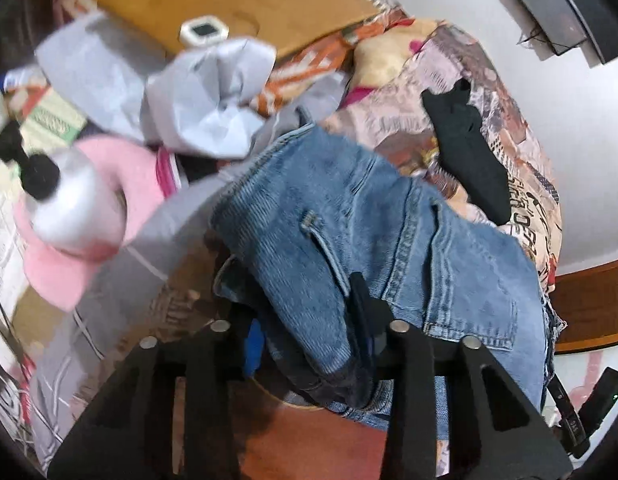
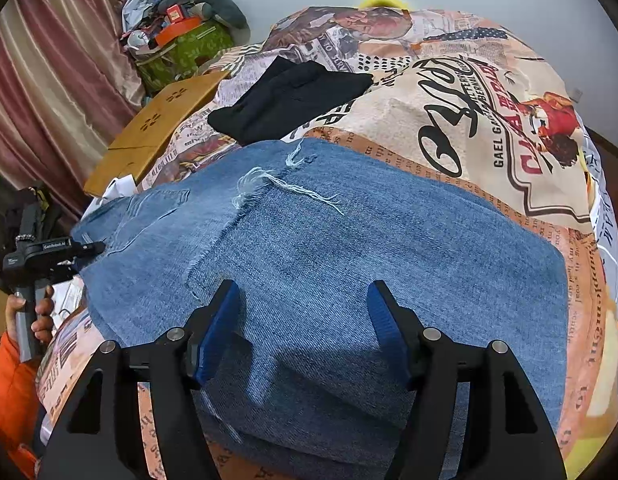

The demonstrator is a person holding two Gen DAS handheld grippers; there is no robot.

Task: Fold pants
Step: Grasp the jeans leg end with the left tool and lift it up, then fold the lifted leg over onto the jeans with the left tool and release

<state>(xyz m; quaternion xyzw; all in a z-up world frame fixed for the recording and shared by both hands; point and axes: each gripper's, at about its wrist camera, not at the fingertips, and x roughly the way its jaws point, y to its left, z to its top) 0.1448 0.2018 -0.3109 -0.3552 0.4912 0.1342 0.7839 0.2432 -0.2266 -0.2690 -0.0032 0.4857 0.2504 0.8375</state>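
The blanket (image 2: 489, 152) with the printed pictures covered the bed, and I take it as my landmark. In the middle of the blanket lay the jeans (image 2: 329, 248), folded over once, with the frayed hem up and the waist end hanging over the blanket's near edge. A black cloth (image 2: 285, 100) lay further back on the blanket, apart from the jeans.

My left gripper (image 1: 305, 344) was at the waist end, and a thick bunch of denim sat between its fingers; I judged them clenched on the jeans, though the pads were mostly hidden by the cloth. My right gripper (image 2: 303, 320) hovered low over the jeans with the fingers spread, grasping nothing.

To fold well, I thought I should take both layers of the edge, lift both ends level, and lay them over without dragging the lower layer across the blanket.
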